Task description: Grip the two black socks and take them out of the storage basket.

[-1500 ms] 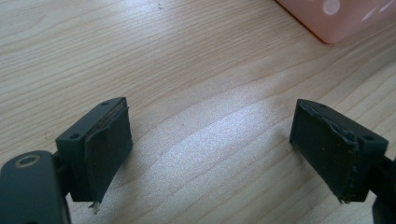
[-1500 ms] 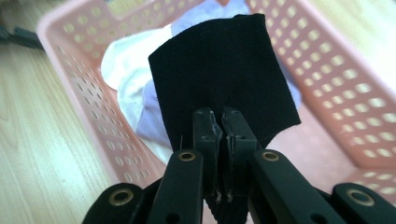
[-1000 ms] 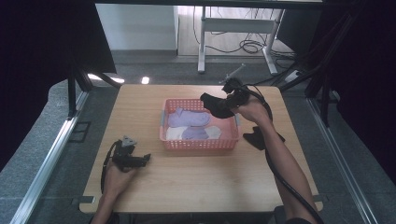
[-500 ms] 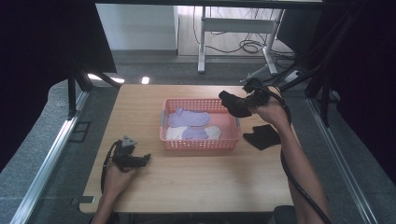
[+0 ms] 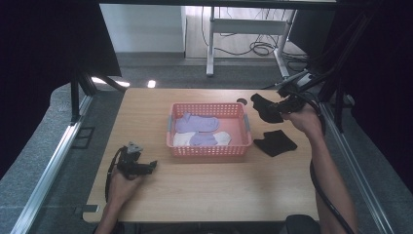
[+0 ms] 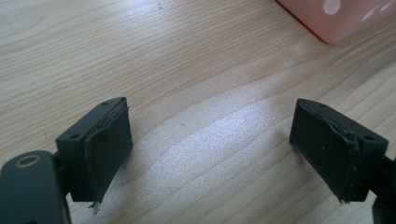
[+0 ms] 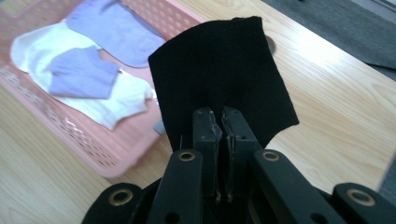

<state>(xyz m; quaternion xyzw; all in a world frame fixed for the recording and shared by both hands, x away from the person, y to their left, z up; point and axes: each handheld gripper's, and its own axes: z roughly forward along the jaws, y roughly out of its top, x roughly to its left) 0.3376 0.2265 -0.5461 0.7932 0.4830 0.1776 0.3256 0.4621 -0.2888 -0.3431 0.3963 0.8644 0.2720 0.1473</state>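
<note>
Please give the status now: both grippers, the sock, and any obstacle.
Left gripper open, idle over table. Right gripper shut on black sock, beside pink basket. No obstacle seen.

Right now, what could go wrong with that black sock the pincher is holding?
The right gripper pinches only an edge of the black sock, so it might slip out and fall. It hangs near the table's far right edge, so a drop could land on the floor. It could also fall crumpled onto the other black sock.
</note>
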